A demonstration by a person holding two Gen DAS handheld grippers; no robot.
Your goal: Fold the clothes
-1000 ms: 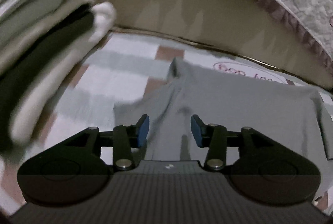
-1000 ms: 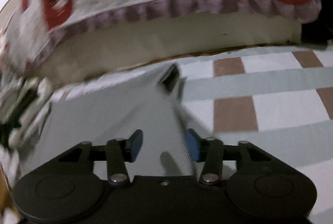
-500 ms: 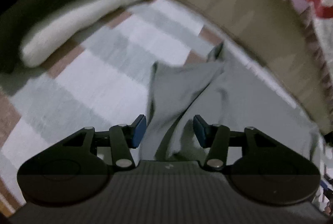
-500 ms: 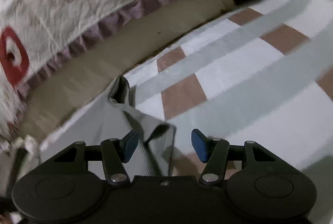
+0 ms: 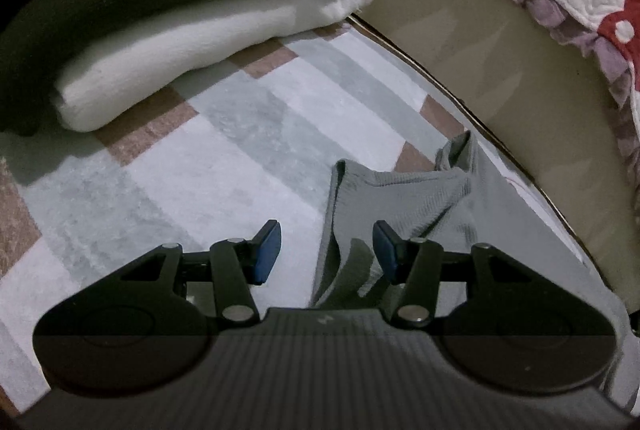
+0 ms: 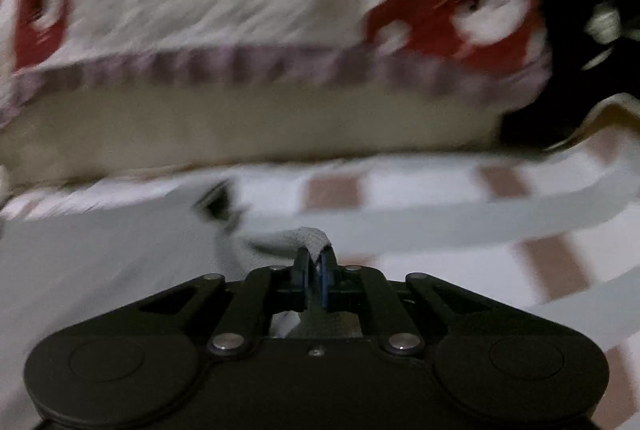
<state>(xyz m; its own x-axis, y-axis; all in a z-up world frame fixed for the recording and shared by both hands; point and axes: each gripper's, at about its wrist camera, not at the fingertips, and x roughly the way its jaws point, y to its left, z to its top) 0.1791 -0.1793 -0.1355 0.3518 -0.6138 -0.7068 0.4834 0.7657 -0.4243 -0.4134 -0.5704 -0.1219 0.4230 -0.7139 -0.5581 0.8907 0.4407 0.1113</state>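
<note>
Fabric corner pinched tight in right claw (image 6: 316, 272) – prob. to carry a fold across the grey garment (image 5: 404, 198) – left claw (image 5: 326, 250) wide, hovering w/ bunched edge at 1 o'clock.

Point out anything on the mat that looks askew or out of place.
The grey garment lies rumpled, its near edge folded over in ridges instead of flat, between the open fingers of the left gripper. The right gripper is shut on a corner of it. The folded stack looks tidy.
</note>
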